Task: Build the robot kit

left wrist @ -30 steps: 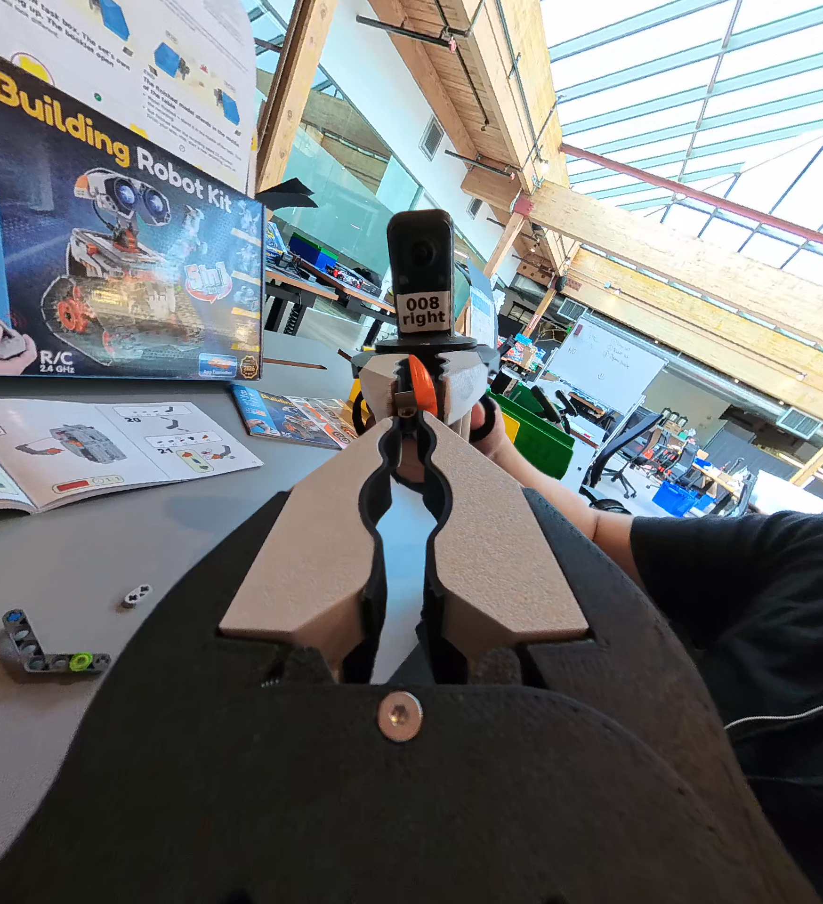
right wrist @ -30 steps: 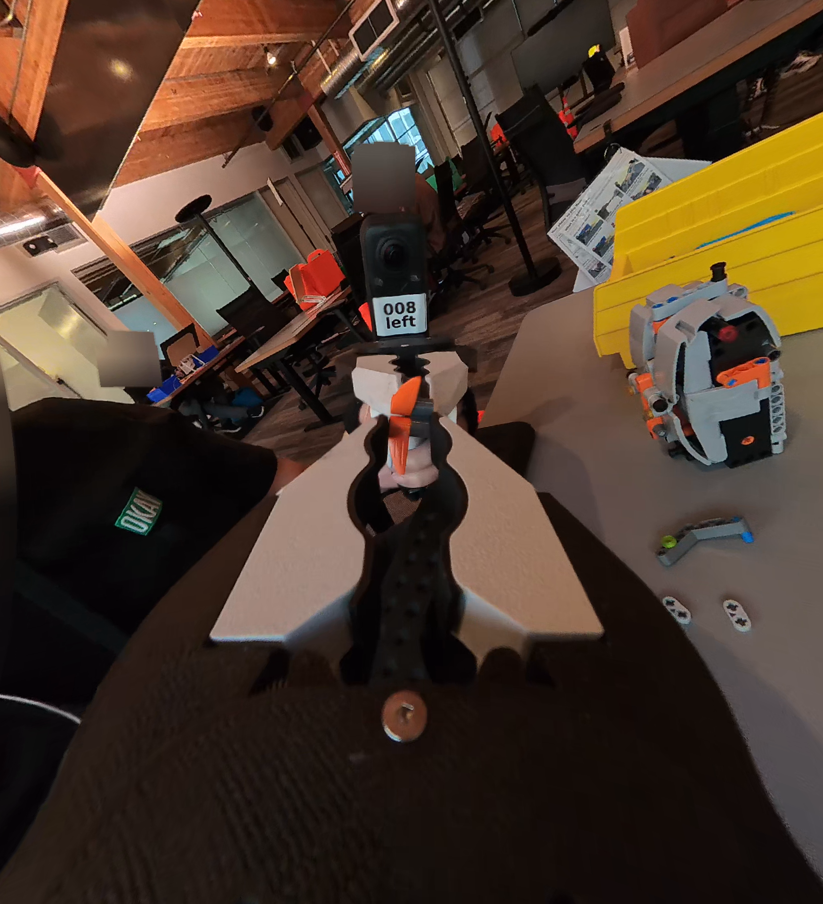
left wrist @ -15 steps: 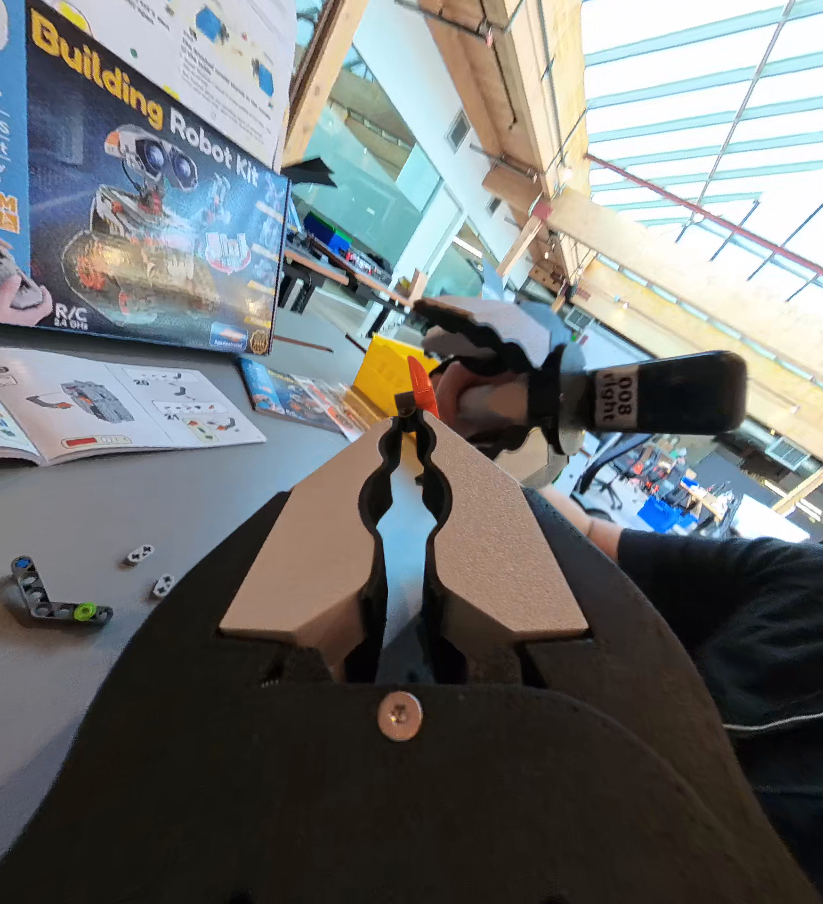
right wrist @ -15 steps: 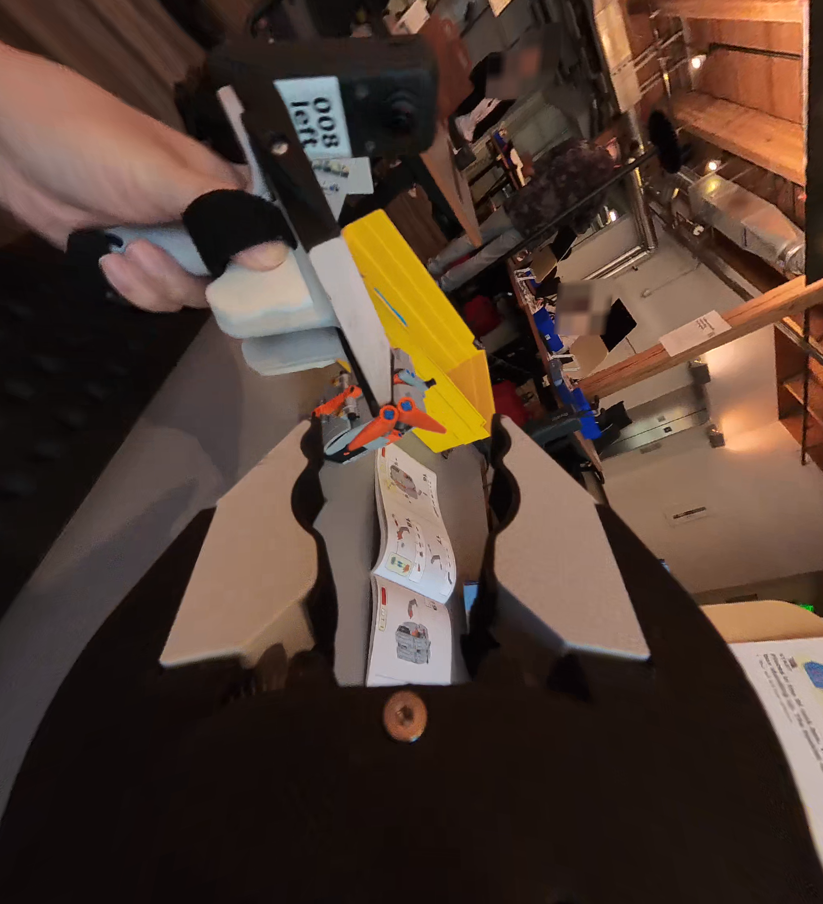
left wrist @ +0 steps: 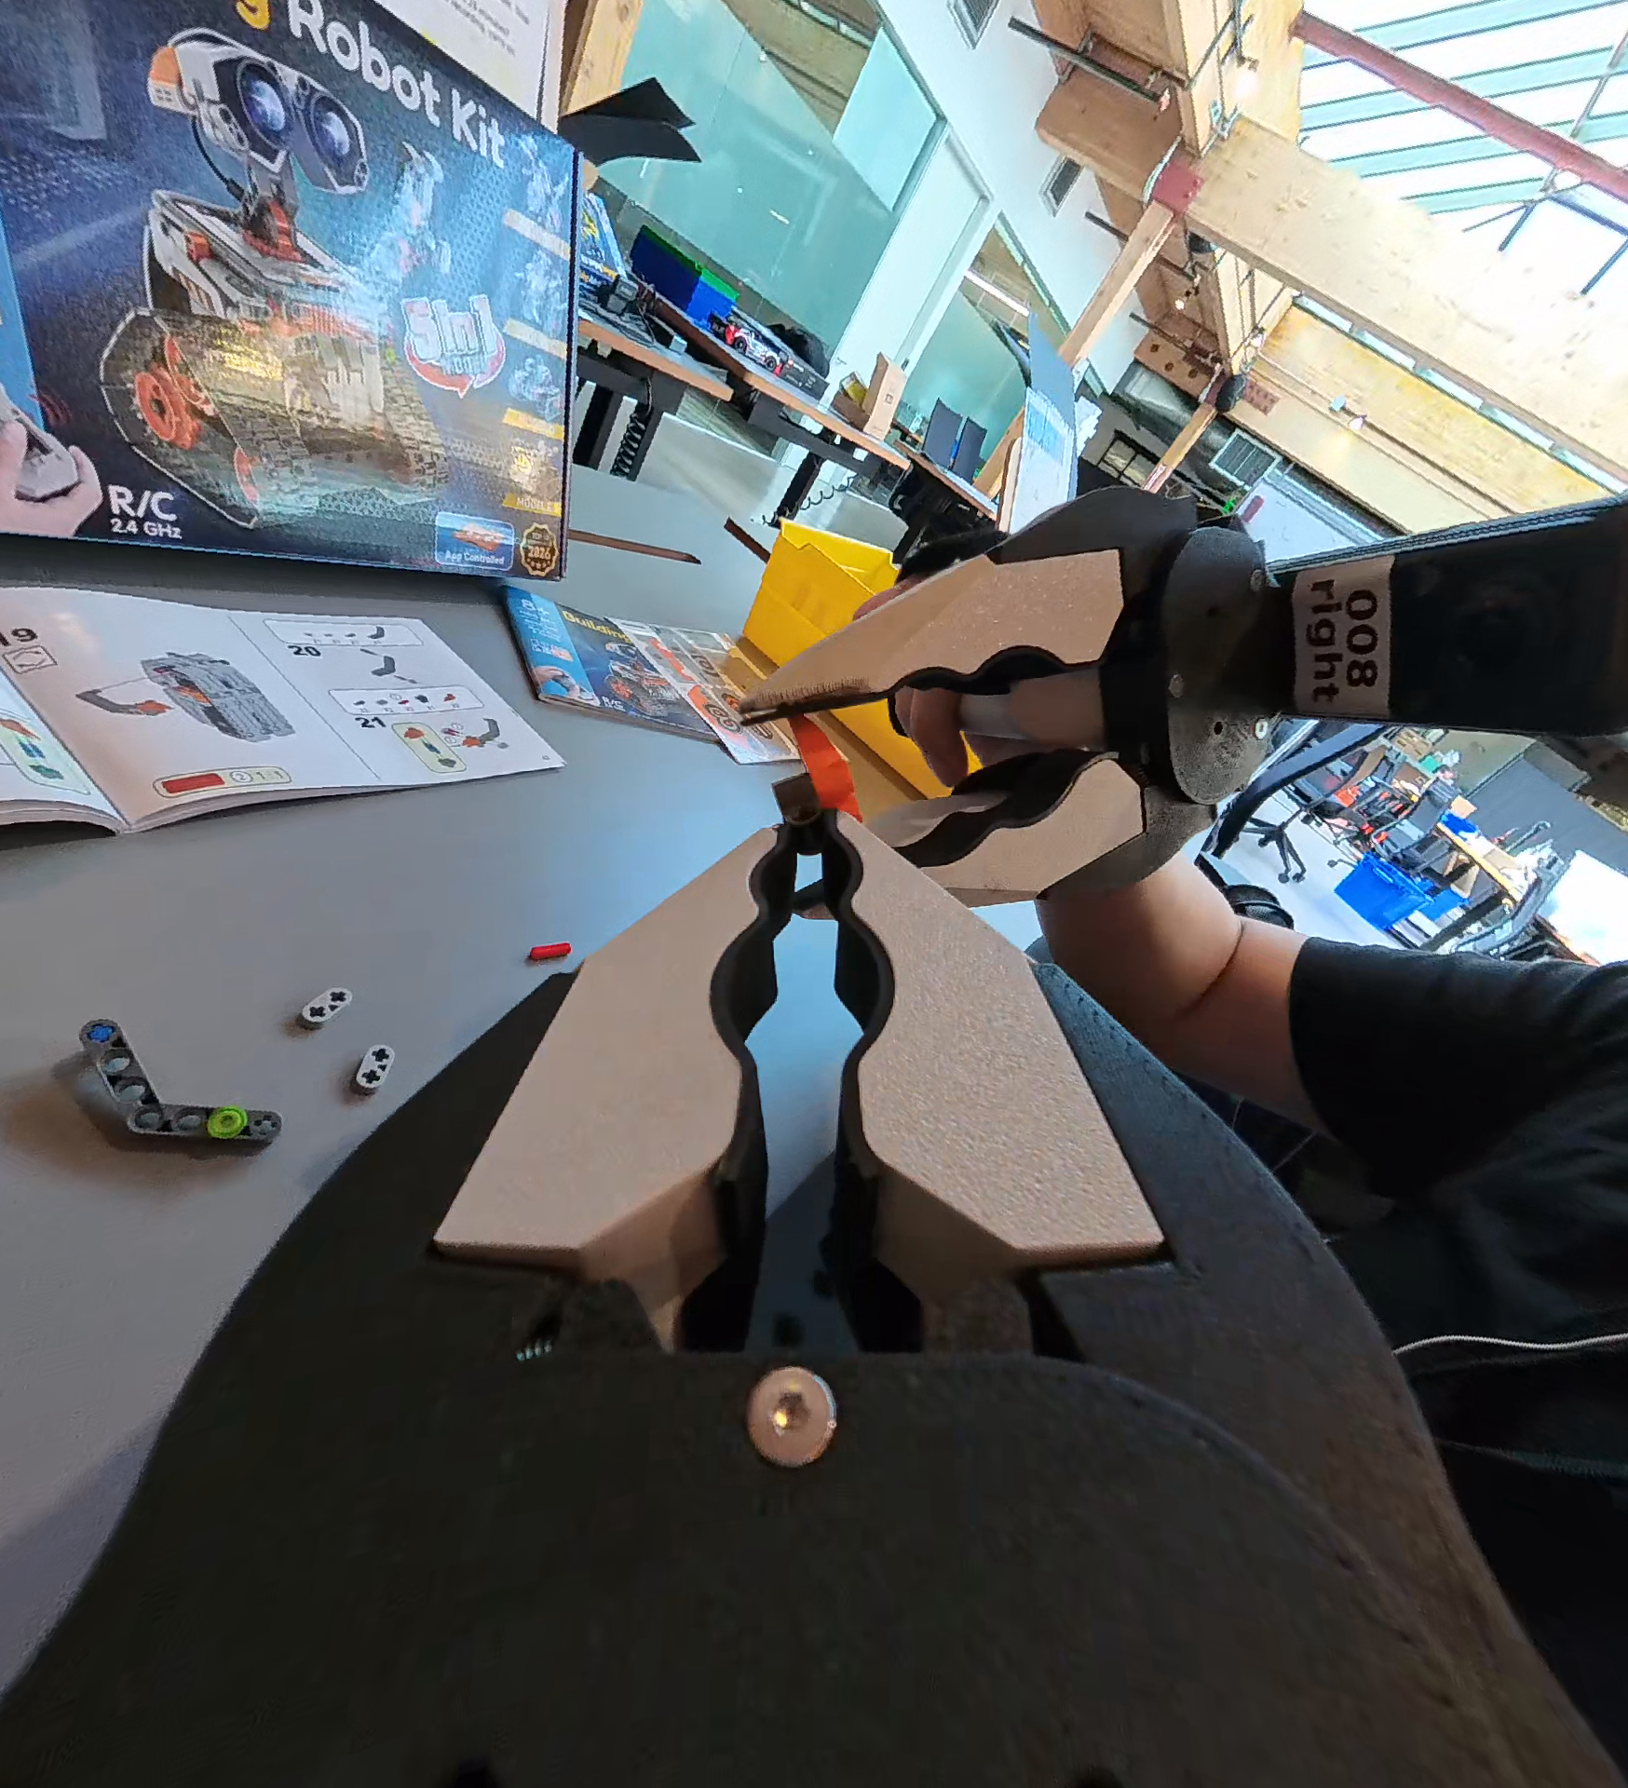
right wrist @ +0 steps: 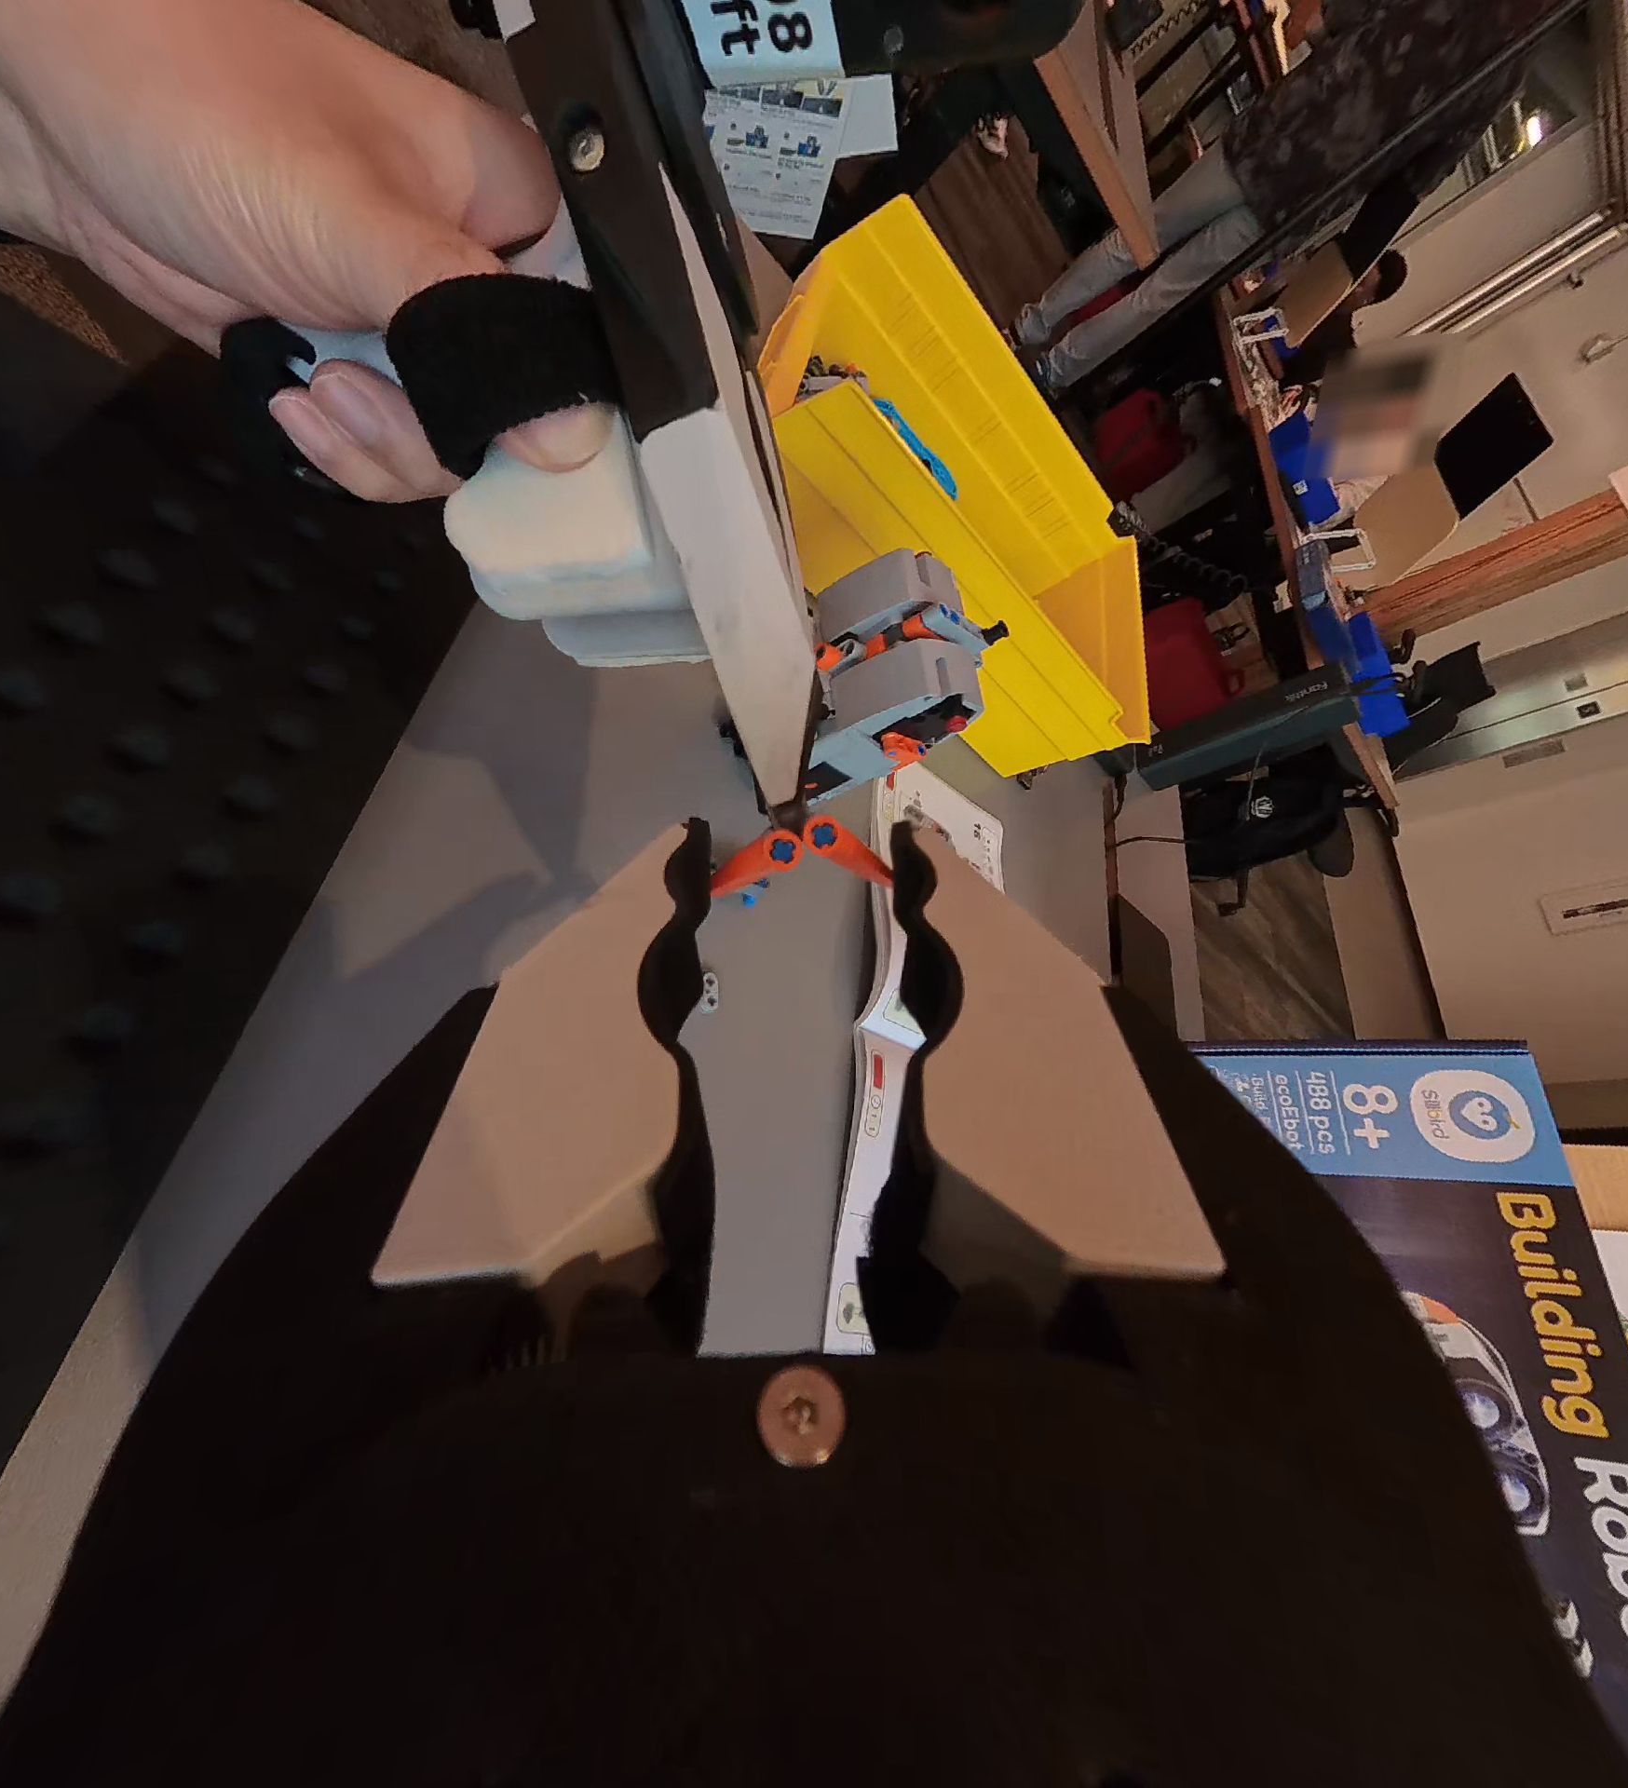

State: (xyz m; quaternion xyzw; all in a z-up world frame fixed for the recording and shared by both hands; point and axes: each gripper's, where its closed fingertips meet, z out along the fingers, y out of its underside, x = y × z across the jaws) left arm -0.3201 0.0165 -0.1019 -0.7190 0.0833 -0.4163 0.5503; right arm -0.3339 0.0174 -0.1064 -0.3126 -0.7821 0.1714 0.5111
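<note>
Orange fin-shaped bricks point(right wrist: 796, 856), two joined at a hub, hang above the grey surface point(left wrist: 404, 919), pinched at that hub by the left gripper point(left wrist: 805, 832), whose jaws are pressed together on them. The right gripper point(right wrist: 799, 837) faces it, rolled onto its side, jaws apart with one on each side of the bricks; whether they touch is unclear. A hand point(right wrist: 259, 193) wraps the left gripper's handle. Far left stands the kit box point(left wrist: 259, 290), with the yellow bin point(right wrist: 965, 484), open instruction booklet point(left wrist: 210, 706) and partly built grey model point(right wrist: 897, 658) around. Near left lie an angled beam point(left wrist: 162, 1093), white connectors point(left wrist: 326, 1006) and a red pin point(left wrist: 549, 952).
</note>
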